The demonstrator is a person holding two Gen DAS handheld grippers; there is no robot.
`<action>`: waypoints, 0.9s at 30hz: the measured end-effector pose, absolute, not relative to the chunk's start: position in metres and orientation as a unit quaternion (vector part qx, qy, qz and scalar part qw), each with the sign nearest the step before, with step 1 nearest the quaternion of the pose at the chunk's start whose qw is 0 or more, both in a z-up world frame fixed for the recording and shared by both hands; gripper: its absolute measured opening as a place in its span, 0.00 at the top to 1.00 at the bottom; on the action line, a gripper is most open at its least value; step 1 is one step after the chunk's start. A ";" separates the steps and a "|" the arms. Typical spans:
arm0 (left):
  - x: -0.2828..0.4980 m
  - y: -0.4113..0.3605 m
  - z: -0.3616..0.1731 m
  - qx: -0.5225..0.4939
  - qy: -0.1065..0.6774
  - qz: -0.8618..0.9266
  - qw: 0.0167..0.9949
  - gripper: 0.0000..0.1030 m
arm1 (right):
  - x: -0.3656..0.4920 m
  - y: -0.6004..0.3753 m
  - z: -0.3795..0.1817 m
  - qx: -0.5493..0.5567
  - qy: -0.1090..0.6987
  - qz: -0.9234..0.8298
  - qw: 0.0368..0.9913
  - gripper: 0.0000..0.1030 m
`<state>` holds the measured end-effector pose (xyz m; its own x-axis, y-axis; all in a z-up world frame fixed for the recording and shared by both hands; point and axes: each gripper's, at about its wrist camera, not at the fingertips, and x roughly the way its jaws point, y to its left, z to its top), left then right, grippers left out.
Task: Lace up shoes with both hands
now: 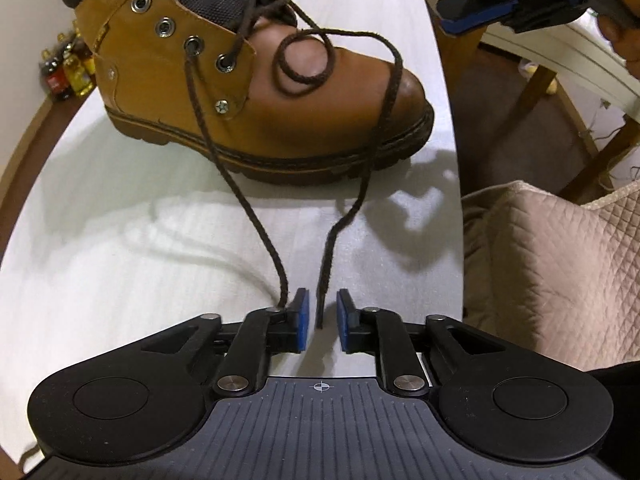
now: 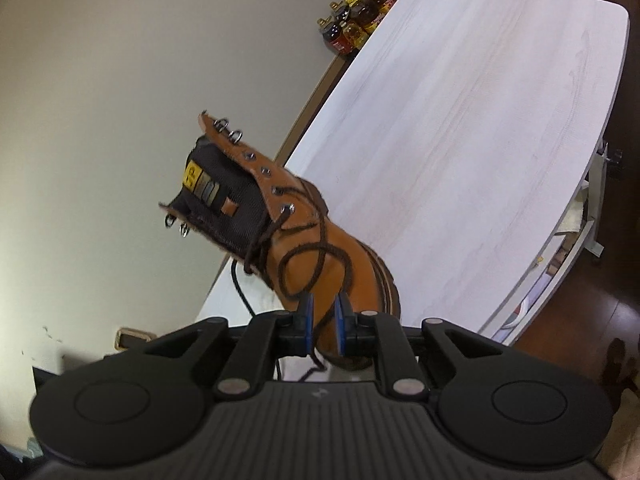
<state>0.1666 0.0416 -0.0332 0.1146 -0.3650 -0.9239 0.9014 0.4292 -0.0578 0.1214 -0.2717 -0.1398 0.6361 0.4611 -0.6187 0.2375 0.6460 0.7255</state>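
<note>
On the white wood-grain tabletop (image 1: 120, 240) sits a tan leather work boot (image 1: 224, 92) with a dark lugged sole, toe pointing right in the left wrist view. Its dark brown braided shoelace (image 1: 236, 184) is only threaded through the lowest eyelets, with one loose coil flopped over the toe. Both ends trail toward the near edge. The left gripper (image 1: 322, 318) has its blue pads apart, with one lace tip hanging in the gap, not pinched; the other strand runs just left of it. The right gripper (image 2: 323, 322) is loose too, jaws partly apart in front of the toe, with lace passing between them. Bottles of oil (image 2: 356, 20) stand by the far wall, and a quilted beige cushion (image 1: 560, 272) is off to the right.
</note>
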 end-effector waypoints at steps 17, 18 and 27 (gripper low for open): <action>0.164 0.041 0.019 0.276 0.494 -0.481 0.669 0.98 | 0.154 -0.176 -0.123 0.055 0.635 0.005 0.770 0.86; 0.164 0.041 0.023 0.276 0.494 -0.482 0.668 0.98 | 0.152 -0.176 -0.123 0.063 0.638 0.004 0.767 0.86; 0.169 0.042 0.035 0.278 0.491 -0.485 0.668 0.98 | 0.143 -0.163 -0.126 0.095 0.650 0.008 0.754 0.86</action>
